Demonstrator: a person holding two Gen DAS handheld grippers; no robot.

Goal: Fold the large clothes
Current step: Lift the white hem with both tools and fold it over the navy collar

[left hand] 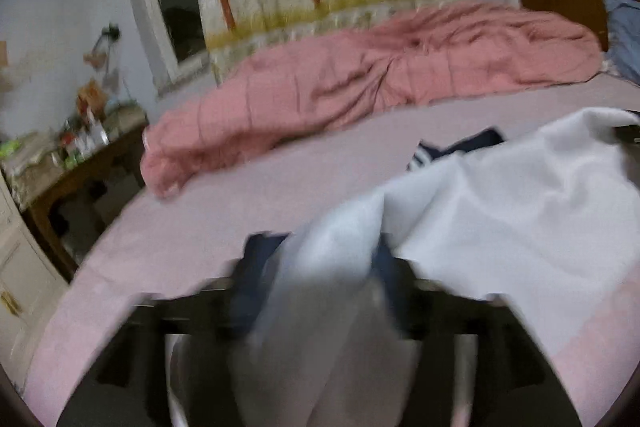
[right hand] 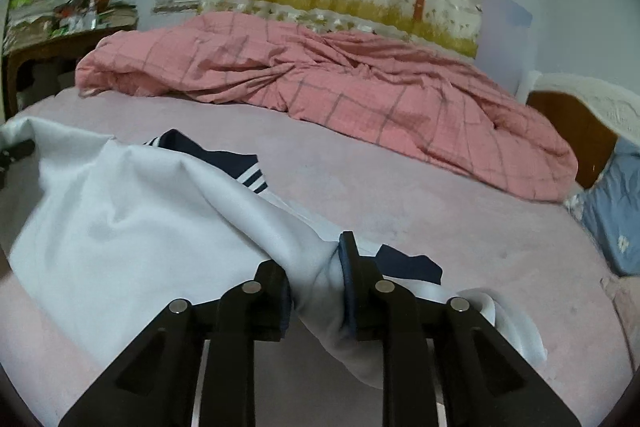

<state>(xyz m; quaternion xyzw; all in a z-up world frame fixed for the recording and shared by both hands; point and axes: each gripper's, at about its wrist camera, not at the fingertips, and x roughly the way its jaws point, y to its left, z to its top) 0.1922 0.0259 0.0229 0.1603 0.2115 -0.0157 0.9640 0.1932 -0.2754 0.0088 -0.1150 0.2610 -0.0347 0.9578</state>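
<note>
On the bed (right hand: 400, 211), over its pale pink sheet, a large white garment (right hand: 120, 227) with navy trim and white stripes lies spread in loose folds, in front of a rumpled pink checked quilt (right hand: 320, 87) pushed toward the far side. The right hand-held gripper (right hand: 316, 291) has a bunched edge of the white cloth between its fingers (right hand: 356, 283); the pads appear to touch the bunch on both sides, though the jaws stand somewhat apart, so I judge this a slack hold on the garment, not a firm pinch. The left hand-held gripper (left hand: 324, 287) is seen through heavy blur: a tongue of white fabric (left hand: 500, 207) runs down through the gap, and the dark fingers stand wide on either side of it, apparently clear of the cloth, so that hand reads as released.

The step in hand looks like the end of one fold or laying-down: the garment rests on the sheet and both holds are being given up or are about to be. The cloth is not yet neat; wrinkles run across it and the navy collar part peeks out behind.

The next move probably calls for drawing both tools back without dragging the fabric, then finding two fresh edge points, well apart, to smooth the cloth and carry the next fold over.
</note>
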